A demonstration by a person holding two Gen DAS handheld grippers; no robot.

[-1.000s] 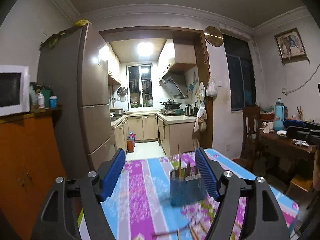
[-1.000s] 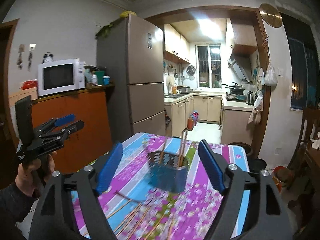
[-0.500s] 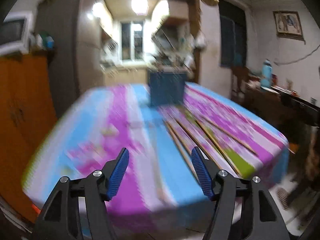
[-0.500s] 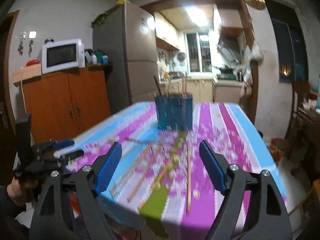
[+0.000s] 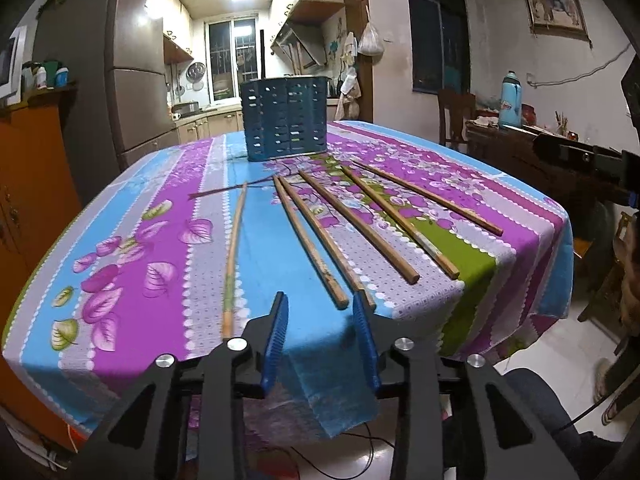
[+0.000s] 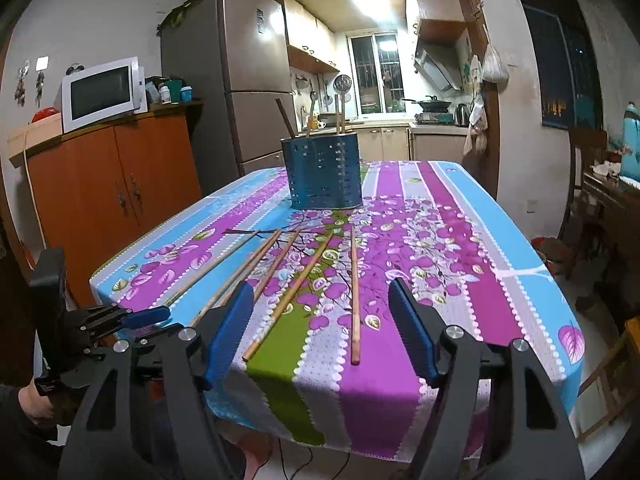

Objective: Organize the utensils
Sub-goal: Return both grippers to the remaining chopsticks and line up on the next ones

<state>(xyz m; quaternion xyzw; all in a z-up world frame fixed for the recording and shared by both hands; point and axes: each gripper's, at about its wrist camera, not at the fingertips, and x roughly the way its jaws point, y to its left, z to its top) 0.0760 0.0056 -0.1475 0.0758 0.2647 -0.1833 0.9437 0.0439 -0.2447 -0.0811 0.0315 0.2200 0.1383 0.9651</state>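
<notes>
A blue perforated utensil holder (image 5: 285,119) (image 6: 325,173) stands at the far middle of the table and holds a few sticks. Several wooden chopsticks (image 5: 307,240) (image 6: 354,292) lie fanned out on the flowered tablecloth (image 5: 132,248) (image 6: 460,264) between the holder and the near edge. My left gripper (image 5: 320,322) is open and empty, low at the near table edge, just short of the two middle chopsticks' ends. My right gripper (image 6: 322,312) is open wide and empty, above the near edge, with two chopsticks' ends between its fingers in view. The left gripper also shows in the right wrist view (image 6: 132,320).
An orange cabinet (image 6: 108,176) with a microwave (image 6: 102,94) stands left of the table, with a fridge (image 6: 236,88) behind it. A dark side table (image 5: 516,148) with a blue bottle (image 5: 510,100) stands to the right. The kitchen lies beyond the holder.
Both grippers have pulled back and down from near the holder to the table's near edge. The left jaws have narrowed. The chopsticks on the cloth have come into full view.
</notes>
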